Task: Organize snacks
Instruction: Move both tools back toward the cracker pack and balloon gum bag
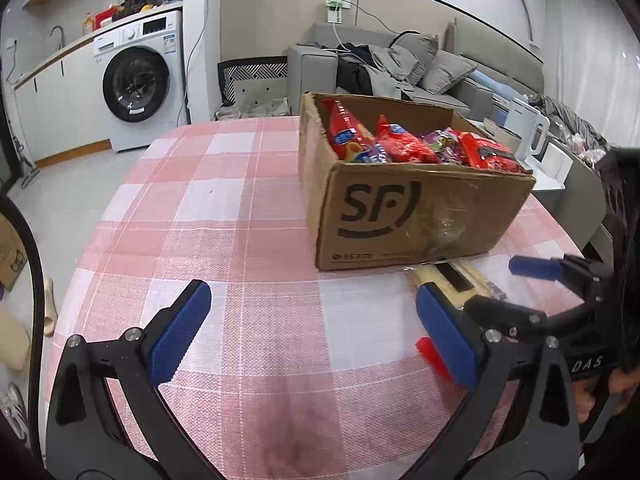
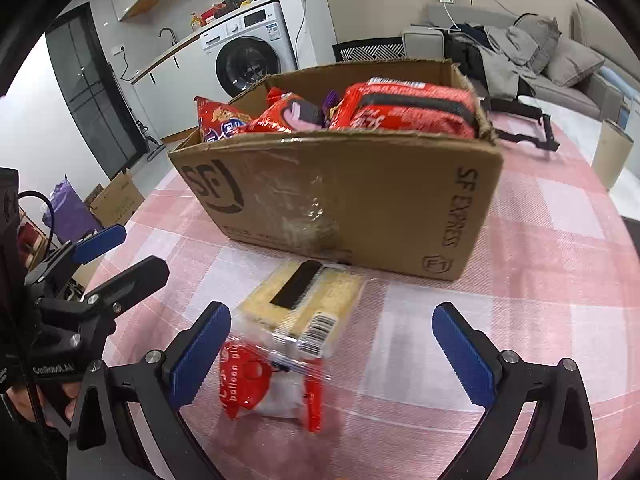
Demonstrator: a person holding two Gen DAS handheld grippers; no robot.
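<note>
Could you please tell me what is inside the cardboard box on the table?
The cardboard box holds red snack bags and a purple wrapper; whatever lies beneath them is covered.

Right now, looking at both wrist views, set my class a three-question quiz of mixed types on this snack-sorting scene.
1. True or false: the cardboard box already holds red snack bags.
2. Multiple choice: the clear-wrapped cake packet lies
A. inside the box
B. on the checked tablecloth, in front of the box
C. between shut fingers of the right gripper
3. Fill in: both the left gripper and the right gripper are ____ and hold nothing.

Key
1. True.
2. B; its far end is close to the box wall.
3. Open.
</note>
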